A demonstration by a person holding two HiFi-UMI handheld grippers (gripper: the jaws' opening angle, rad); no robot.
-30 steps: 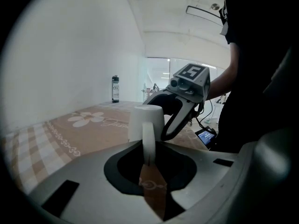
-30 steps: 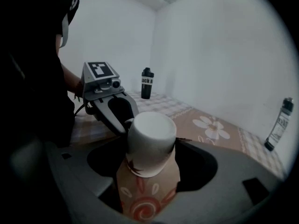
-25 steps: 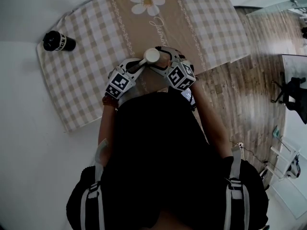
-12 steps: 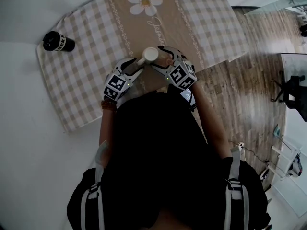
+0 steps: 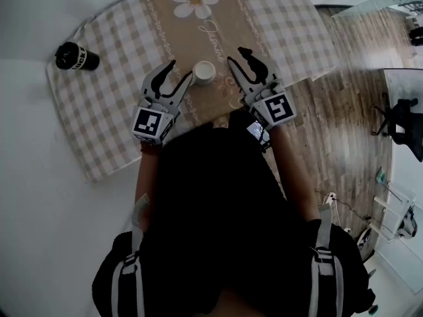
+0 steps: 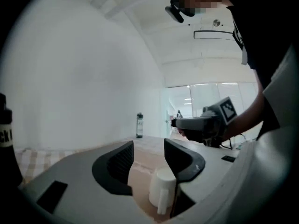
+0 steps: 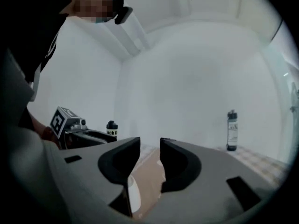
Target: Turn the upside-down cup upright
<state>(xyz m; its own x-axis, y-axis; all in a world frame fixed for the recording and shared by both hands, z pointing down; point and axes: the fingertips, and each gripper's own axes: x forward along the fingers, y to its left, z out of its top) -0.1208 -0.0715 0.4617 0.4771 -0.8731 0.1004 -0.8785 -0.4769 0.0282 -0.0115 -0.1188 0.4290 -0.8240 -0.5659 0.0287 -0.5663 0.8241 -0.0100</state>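
Surface: checked tablecloth (image 5: 119, 104), daisy print.
Cup: white cup (image 5: 203, 72) stands on the cloth between the grippers, touching neither.
Left gripper (image 5: 182, 69): jaws just opened part-way, empty, cup below.
Right gripper (image 5: 234, 53): jaws just narrowed, empty.
Writing: cloth script and black bottle (image 5: 76, 57) label illegible.

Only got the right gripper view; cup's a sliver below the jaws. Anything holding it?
Observer: No. Head view shows the cup standing free on the tablecloth between the left gripper and the right gripper, whose empty jaws have just been closing, touching neither.
Operator: Left jaws?
Observer: Apart, just been opening; the cup sits below them, ungripped.
Operator: Handle?
Observer: Left gripper view shows the handle on the cup's near side, toward that gripper.
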